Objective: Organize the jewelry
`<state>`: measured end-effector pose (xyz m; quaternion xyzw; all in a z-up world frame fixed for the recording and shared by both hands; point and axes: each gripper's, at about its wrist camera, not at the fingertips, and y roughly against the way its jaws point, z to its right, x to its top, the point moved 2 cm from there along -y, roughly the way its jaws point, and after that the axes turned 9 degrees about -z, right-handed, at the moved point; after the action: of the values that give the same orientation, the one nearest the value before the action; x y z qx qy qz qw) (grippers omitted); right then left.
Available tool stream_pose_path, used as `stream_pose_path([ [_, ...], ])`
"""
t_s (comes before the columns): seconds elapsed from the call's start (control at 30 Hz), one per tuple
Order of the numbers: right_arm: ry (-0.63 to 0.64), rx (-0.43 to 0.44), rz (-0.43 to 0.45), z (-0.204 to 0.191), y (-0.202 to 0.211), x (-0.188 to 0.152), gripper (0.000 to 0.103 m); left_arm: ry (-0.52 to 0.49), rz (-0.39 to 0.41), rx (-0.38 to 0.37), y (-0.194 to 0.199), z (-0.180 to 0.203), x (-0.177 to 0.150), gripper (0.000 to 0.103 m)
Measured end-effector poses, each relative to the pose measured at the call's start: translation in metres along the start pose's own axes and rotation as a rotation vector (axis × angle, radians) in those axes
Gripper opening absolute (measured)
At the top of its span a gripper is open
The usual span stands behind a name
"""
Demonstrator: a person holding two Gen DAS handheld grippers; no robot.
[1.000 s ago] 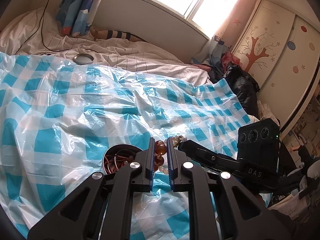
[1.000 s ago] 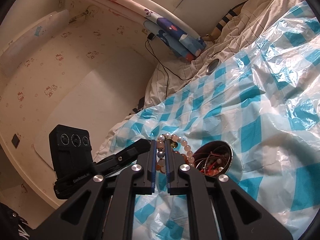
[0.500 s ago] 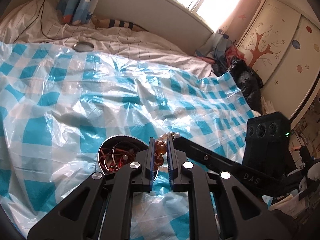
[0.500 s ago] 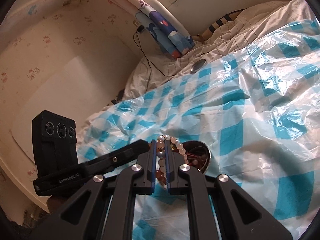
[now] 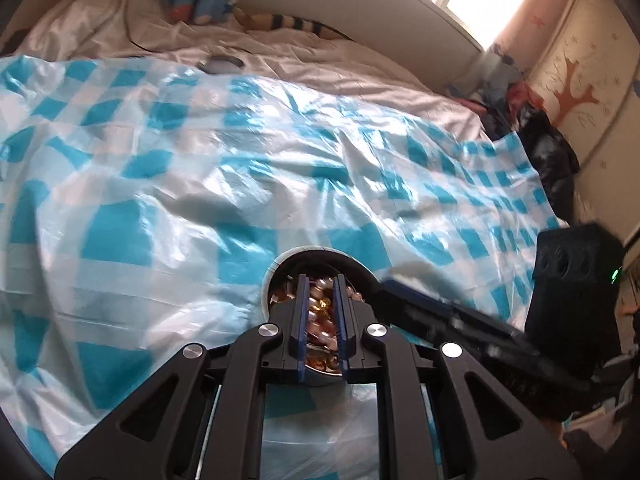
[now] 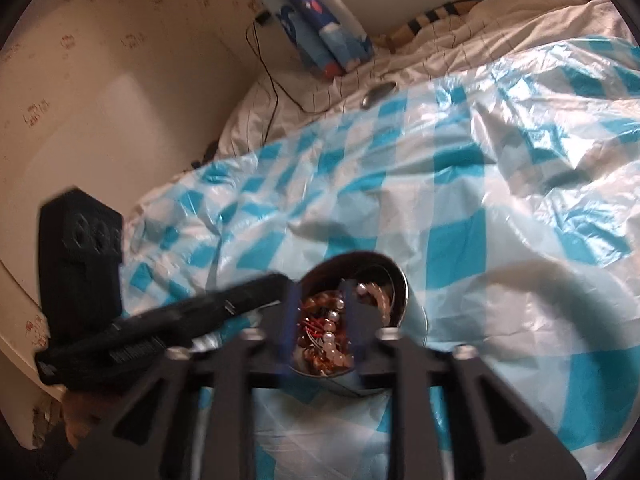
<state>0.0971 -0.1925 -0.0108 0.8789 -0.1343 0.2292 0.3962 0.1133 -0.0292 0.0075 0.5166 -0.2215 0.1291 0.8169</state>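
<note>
Two grippers now hang over the one round tin [image 5: 276, 270], which sits on the blue-checked plastic sheet [image 5: 160, 200] spread across the bed. A second ago both were higher and further back, each carrying a bracelet in the air just short of the tin.

On the left side, the left gripper [image 5: 321, 284] has come down until its narrow jaws sit inside the tin's mouth. The gap between them is as slim as it was, and the amber bead bracelet [image 5: 321, 306] shows between the pads, apparently still pinched. That piece looks delivered but not yet let go.

In the middle, the tin is fuller than before and holds a tangle of amber, red and pale pieces, too knotted to count.

On the right side, the right gripper [image 6: 320, 292] had been clamped on the pale bead bracelet [image 6: 332, 334]. Its jaws are opening now, and the pale beads lie below them in the tin, no longer pressed by the pads. That bracelet appears to be put away.

By count: two grippers, one tin, two bracelets that can be told apart, one plastic sheet, and one round lid [image 5: 220, 65] lying well apart near the pillows.
</note>
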Motion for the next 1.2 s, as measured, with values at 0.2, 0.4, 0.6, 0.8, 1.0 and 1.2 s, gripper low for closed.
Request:
stream_pose_path([
  [0.2, -0.014, -0.002, 0.038, 0.001, 0.014, 0.004, 0.036, 0.029, 0.04, -0.006, 0.021, -0.011, 0.004, 0.02],
  [0.4, -0.051, -0.133, 0.04, -0.002, 0.032, -0.002, 0.06, -0.032, 0.055, 0.11, 0.032, 0.001, -0.009, 0.045],
  [0.6, -0.033, -0.375, 0.009, -0.009, 0.056, -0.036, 0.084, -0.113, 0.071, 0.311, 0.043, 0.017, -0.049, 0.077],
  [0.8, 0.004, -0.496, 0.015, -0.02, 0.067, -0.072, 0.089, -0.119, 0.095, 0.379, 0.05, 0.024, -0.08, 0.091],
  [1.0, 0.083, -0.574, 0.014, -0.034, 0.054, -0.08, 0.091, -0.152, 0.108, 0.44, 0.045, 0.03, -0.082, 0.095],
  [1.2, 0.06, -0.581, 0.007, -0.027, 0.053, -0.079, 0.091, -0.138, 0.09, 0.428, 0.039, 0.028, -0.08, 0.095],
])
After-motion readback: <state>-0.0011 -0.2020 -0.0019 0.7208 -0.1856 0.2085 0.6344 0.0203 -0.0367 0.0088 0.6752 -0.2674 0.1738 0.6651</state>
